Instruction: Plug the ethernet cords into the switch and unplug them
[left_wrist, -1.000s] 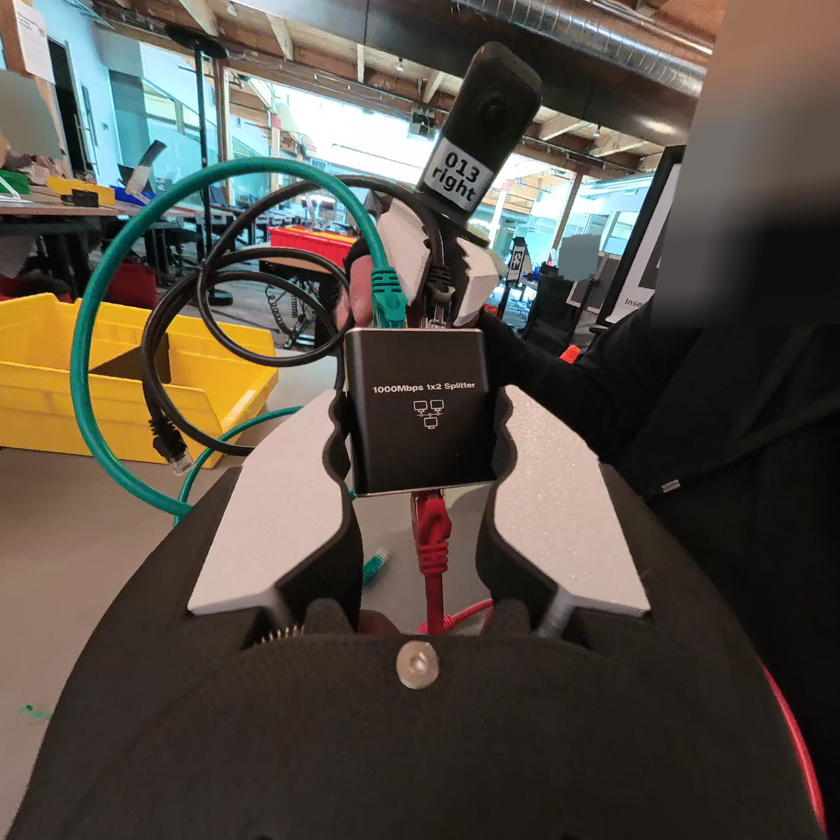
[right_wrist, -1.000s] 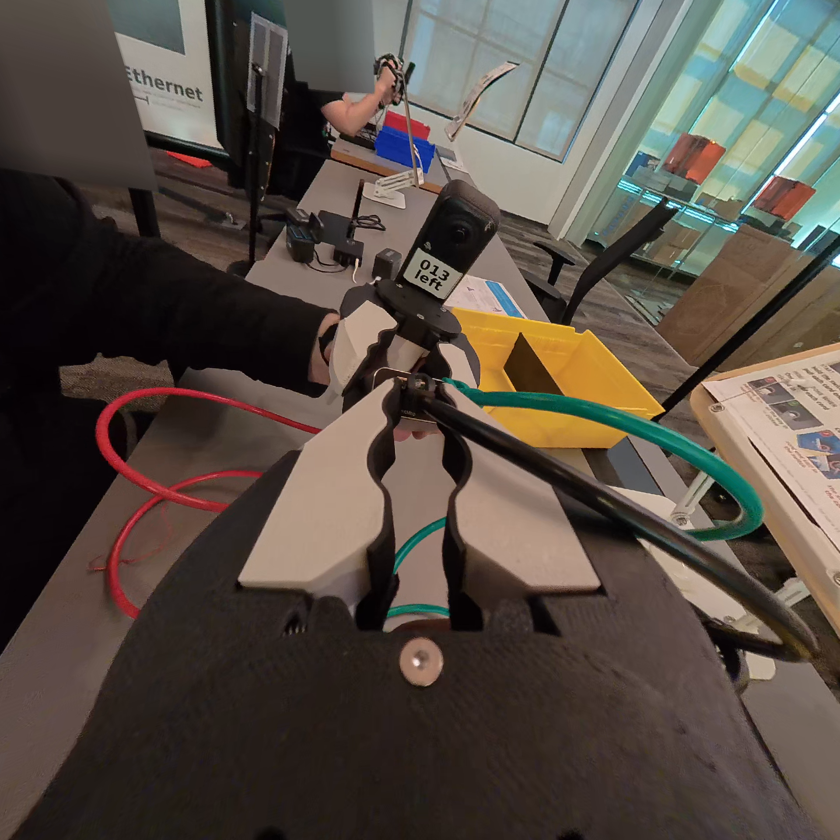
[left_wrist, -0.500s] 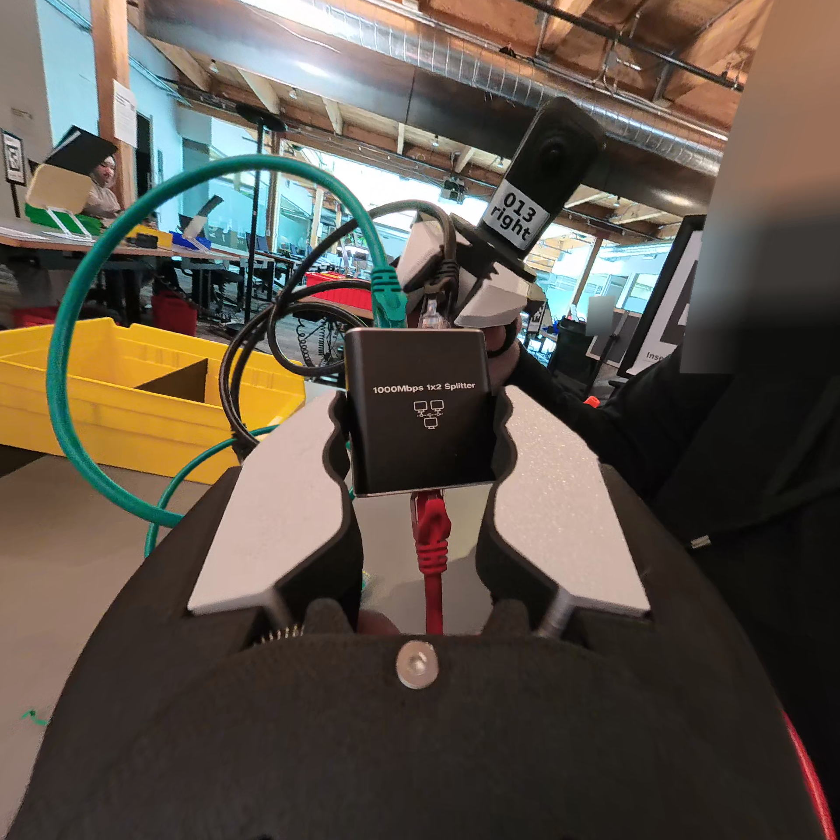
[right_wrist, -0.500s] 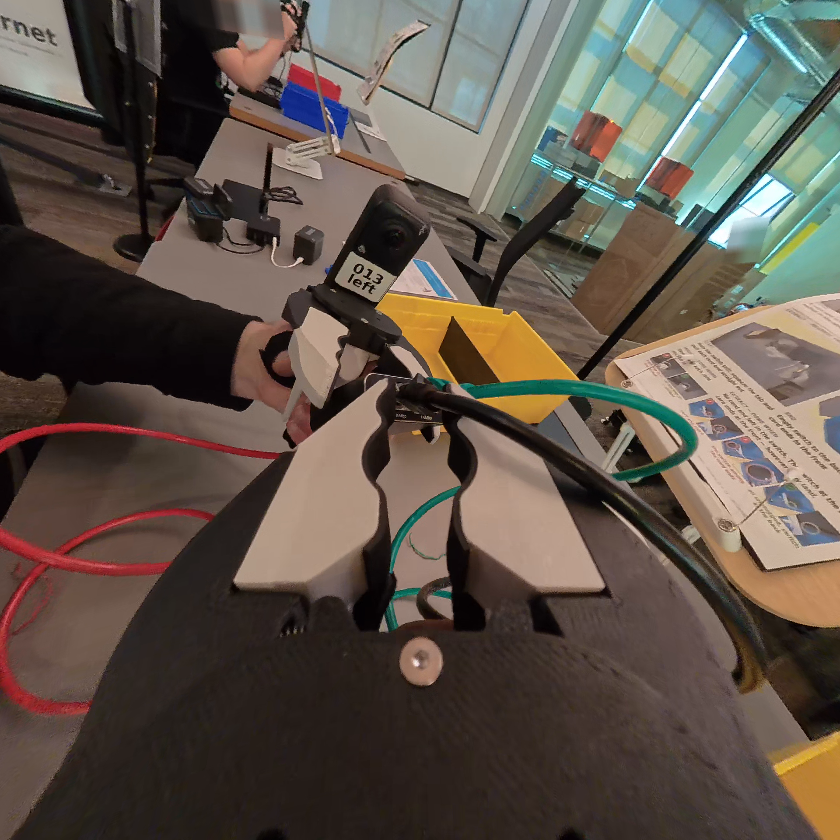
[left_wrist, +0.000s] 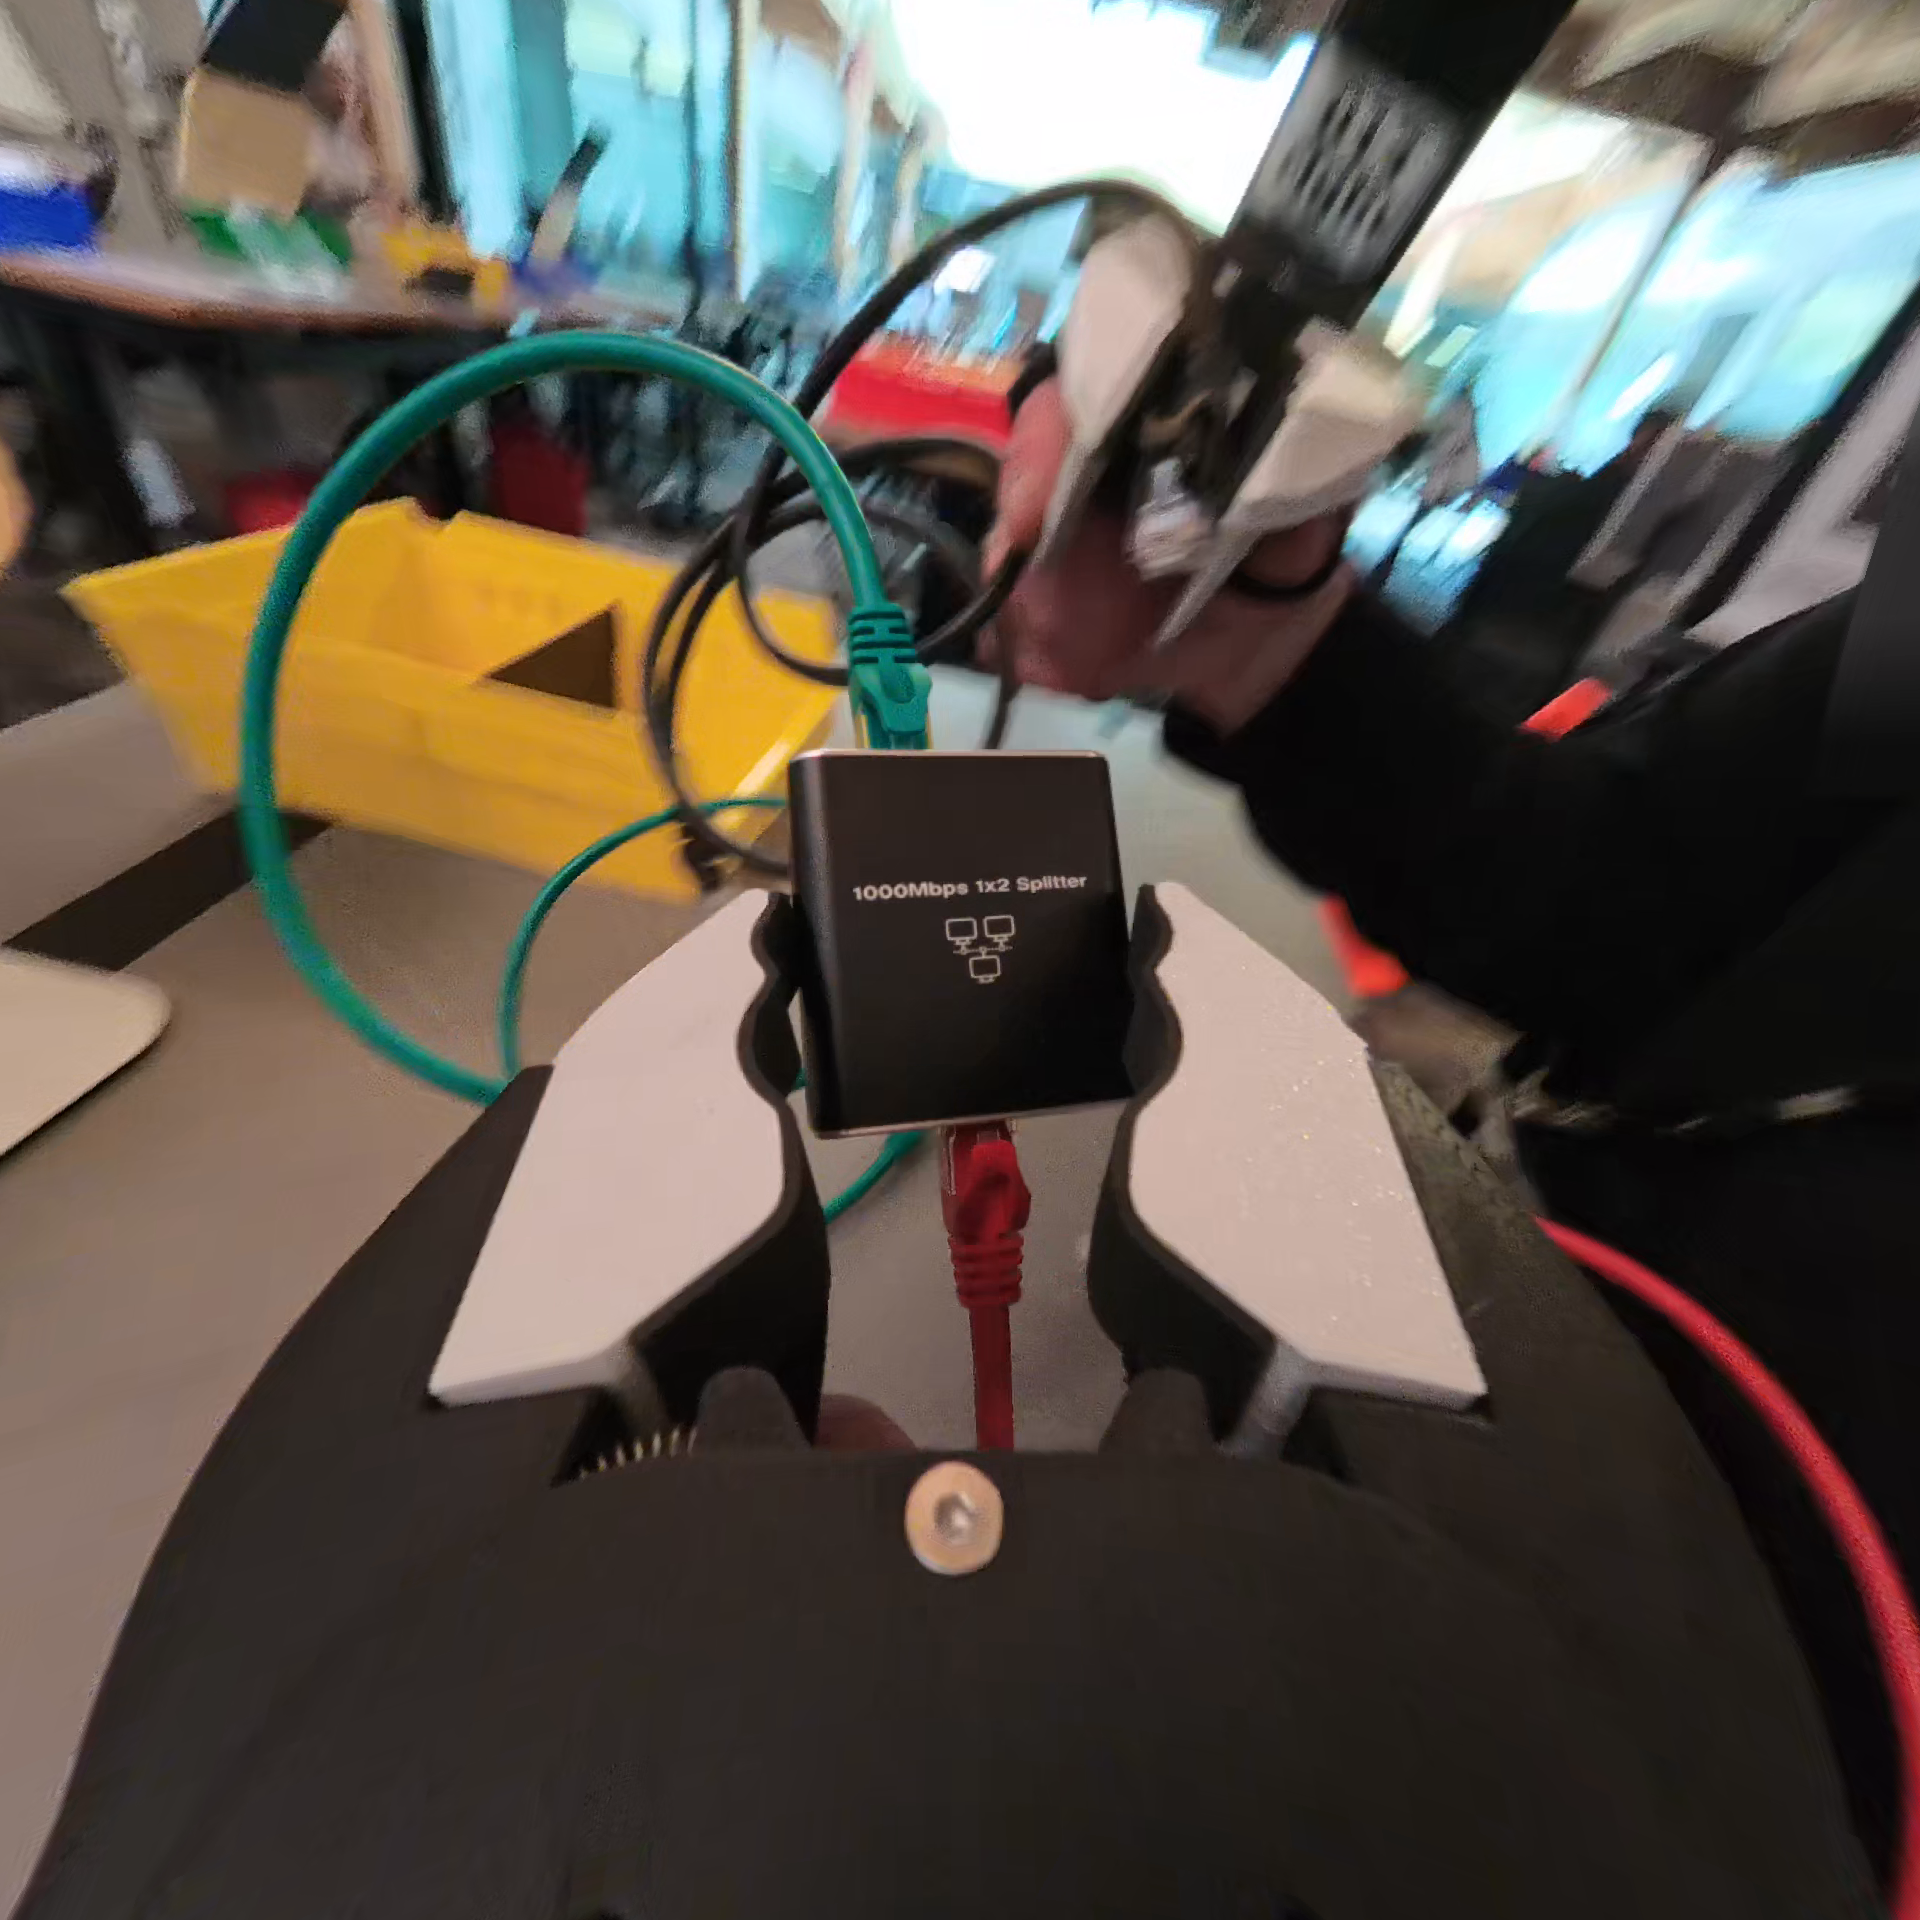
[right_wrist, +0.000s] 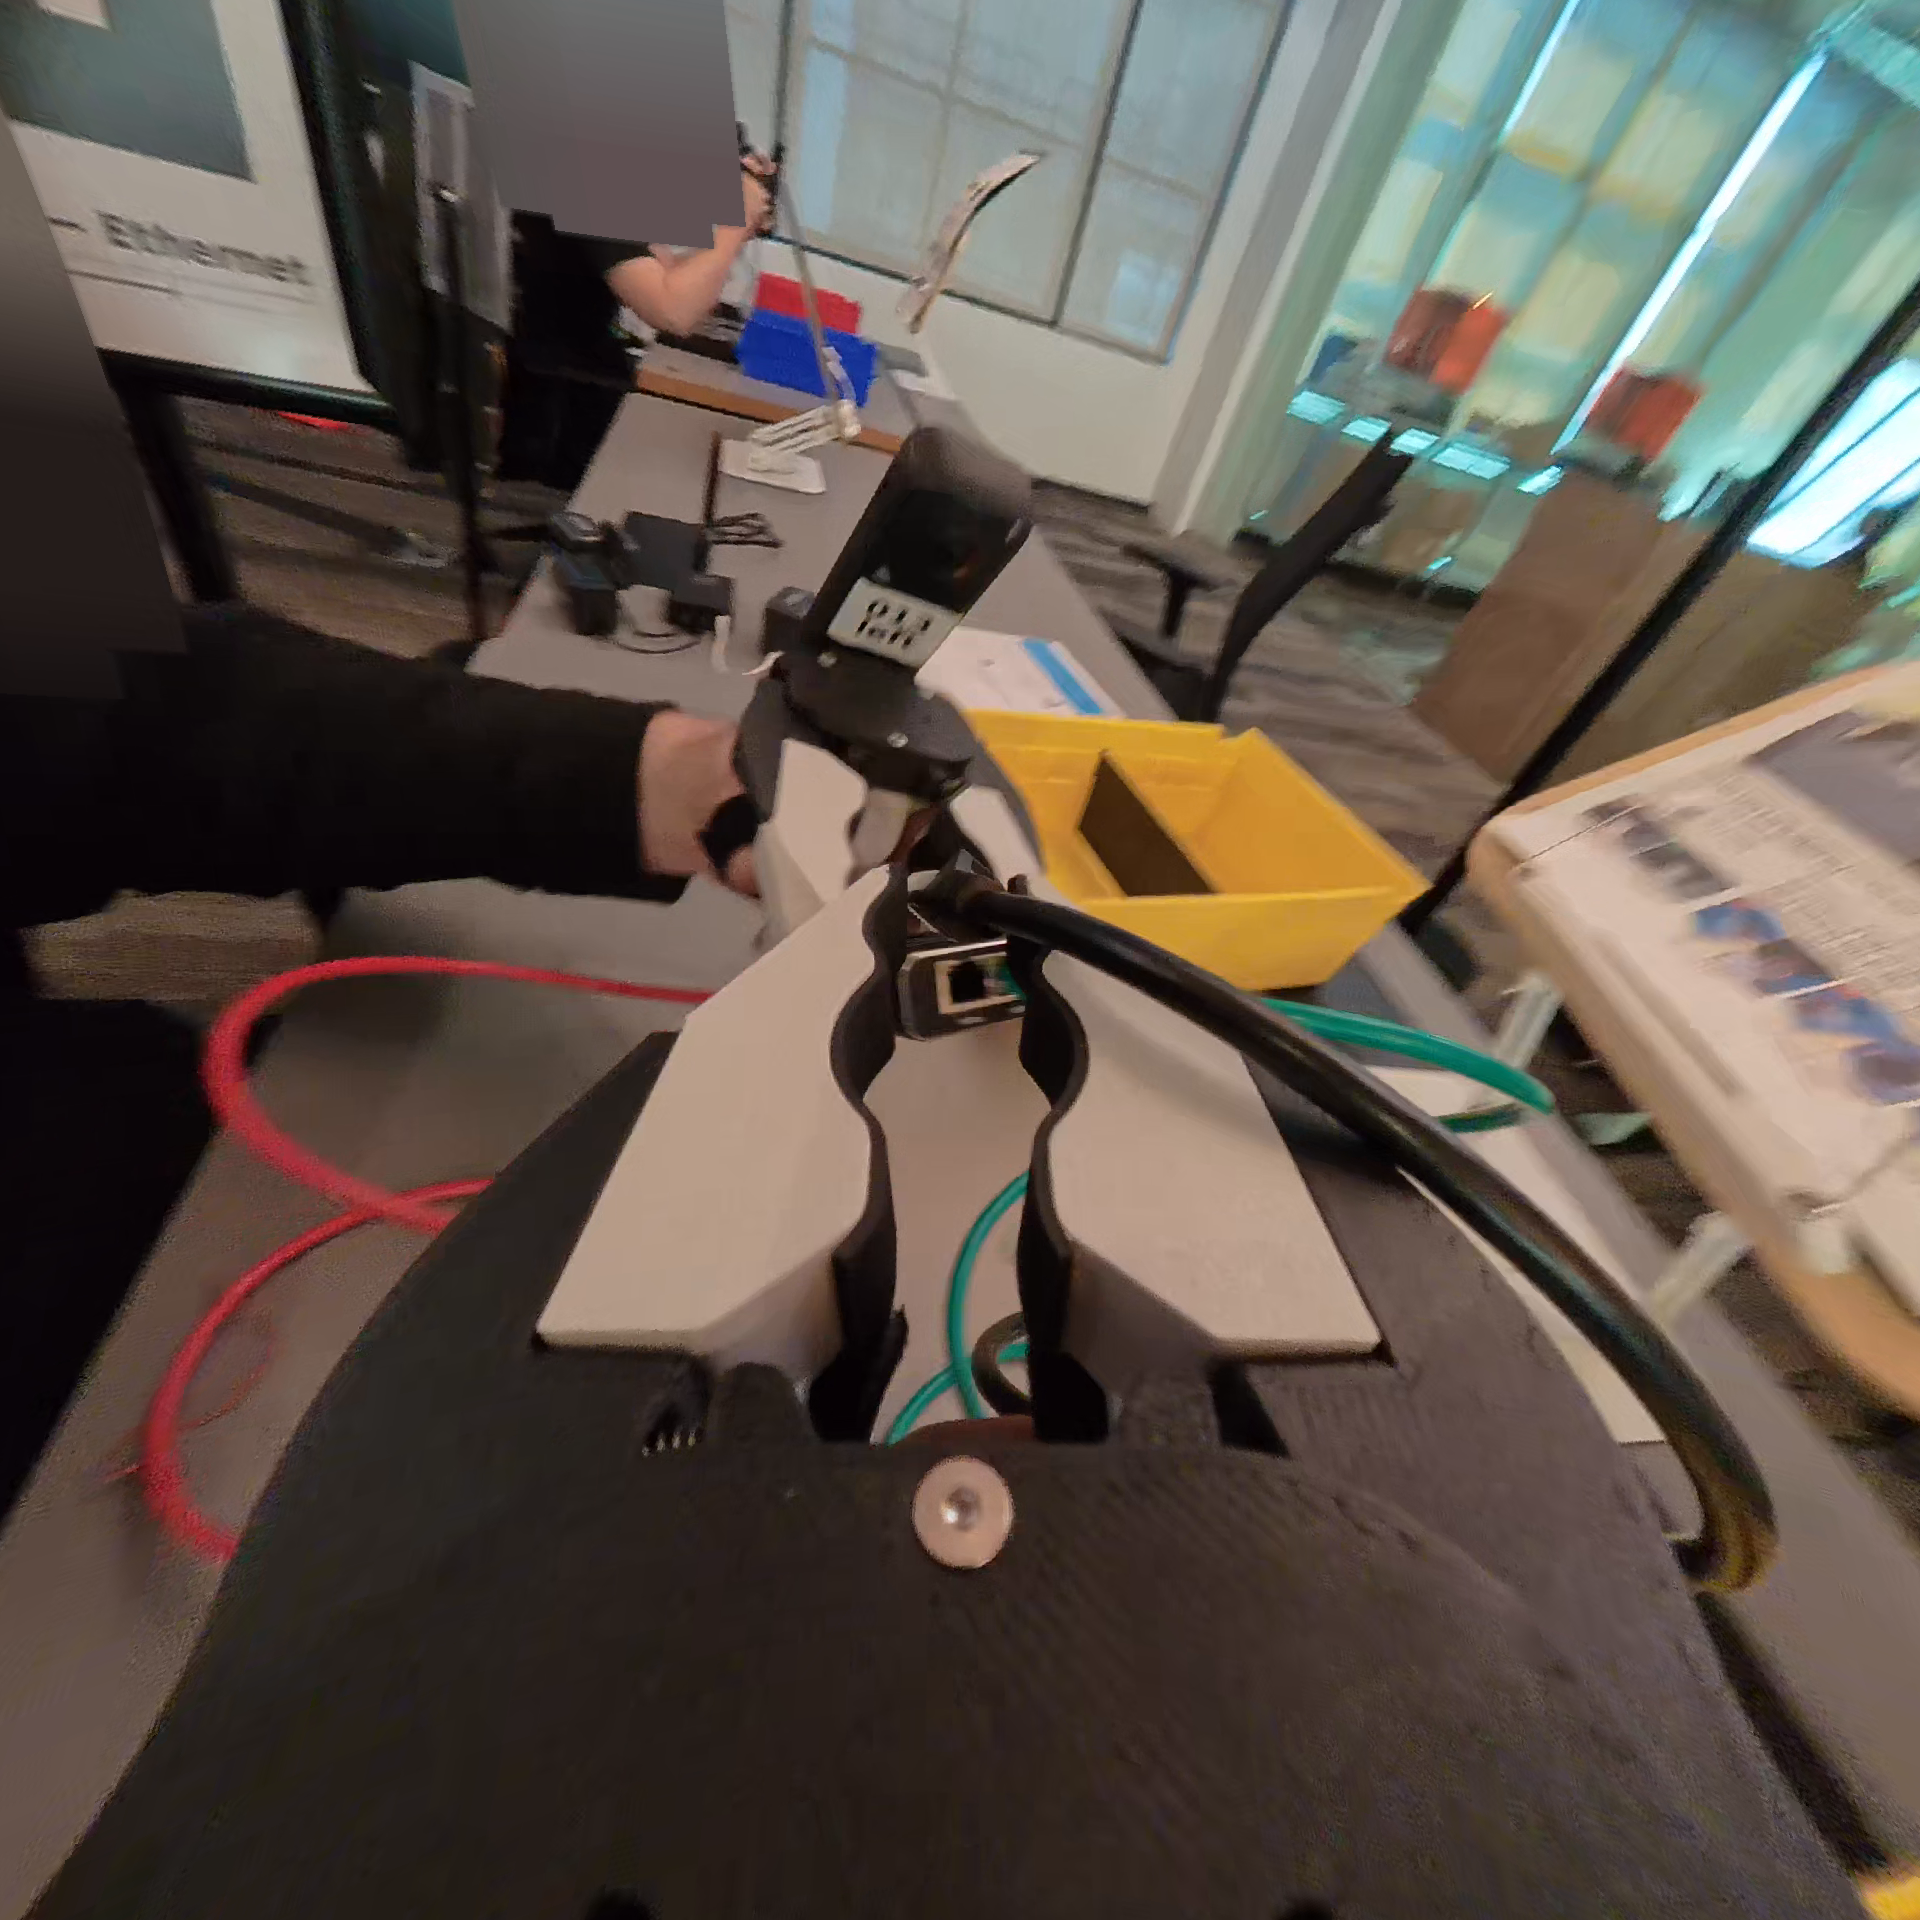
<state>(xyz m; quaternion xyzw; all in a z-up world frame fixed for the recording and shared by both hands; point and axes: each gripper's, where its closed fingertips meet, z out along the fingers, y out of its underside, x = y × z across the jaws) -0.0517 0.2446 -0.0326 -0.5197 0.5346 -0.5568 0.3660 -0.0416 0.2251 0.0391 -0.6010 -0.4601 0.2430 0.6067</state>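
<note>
While clamping the switch by its two flanks, hold the left tool level and firm, clear of the worktop. Closed narrowly on the plug of the black cord: right tool, with that plug out of the switch and just in front of the free port. Judged as the black cord's step, insertion or withdrawal alike. For insertion, line up plug and port squarely, clip side matched, then push straight until seated; avoid twisting against the left grip. For withdrawal, carry the plug straight back and lay the cord down. Seated beside the free port: green cord. Seated in the opposite, near face: red cord, running back between the left fingers. In the way: the green loop arching close to the free port, and the stiff black loop dragging sideways on the plug. Behind, on the worktop: yellow bin, well apart. Blurred throughout the far background.
</note>
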